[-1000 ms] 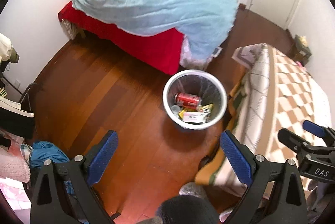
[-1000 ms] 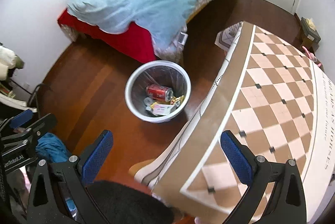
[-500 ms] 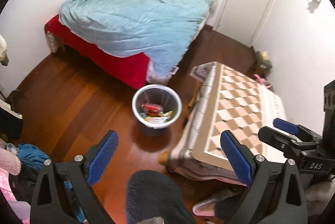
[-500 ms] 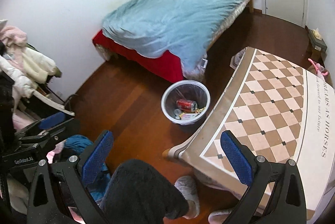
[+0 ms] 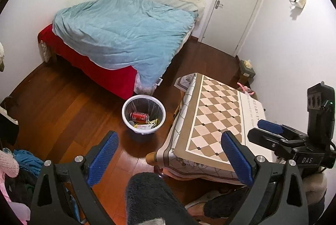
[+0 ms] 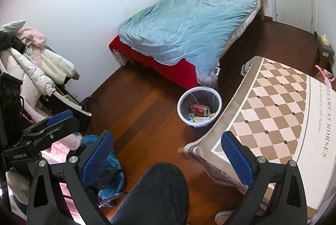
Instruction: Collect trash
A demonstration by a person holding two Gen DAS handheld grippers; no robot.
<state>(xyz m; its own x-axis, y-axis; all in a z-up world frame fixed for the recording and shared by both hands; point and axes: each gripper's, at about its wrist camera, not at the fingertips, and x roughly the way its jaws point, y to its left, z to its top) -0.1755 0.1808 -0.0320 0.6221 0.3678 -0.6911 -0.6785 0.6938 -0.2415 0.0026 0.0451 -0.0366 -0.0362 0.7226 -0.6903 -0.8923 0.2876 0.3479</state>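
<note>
Nearest, left gripper (image 5: 169,155) and right gripper (image 6: 167,153), both spread wide and empty, held high above a dark-trousered knee (image 6: 155,189). Beyond, bare wooden floor (image 5: 63,107), wide on the left side. Further, white trash bin (image 5: 143,113) with red can (image 5: 139,116) inside, standing between table corner (image 5: 168,153) and bed edge (image 5: 117,80), near both.

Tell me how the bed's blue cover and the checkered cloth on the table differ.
The blue duvet is plain and rumpled, draped crookedly off the bed; the checkered tablecloth lies flat and smooth, patterned in tan diamonds with printed lettering along one side. The duvet leaves the red sheet exposed; the tablecloth covers its whole tabletop. Both hang over their edges.
</note>
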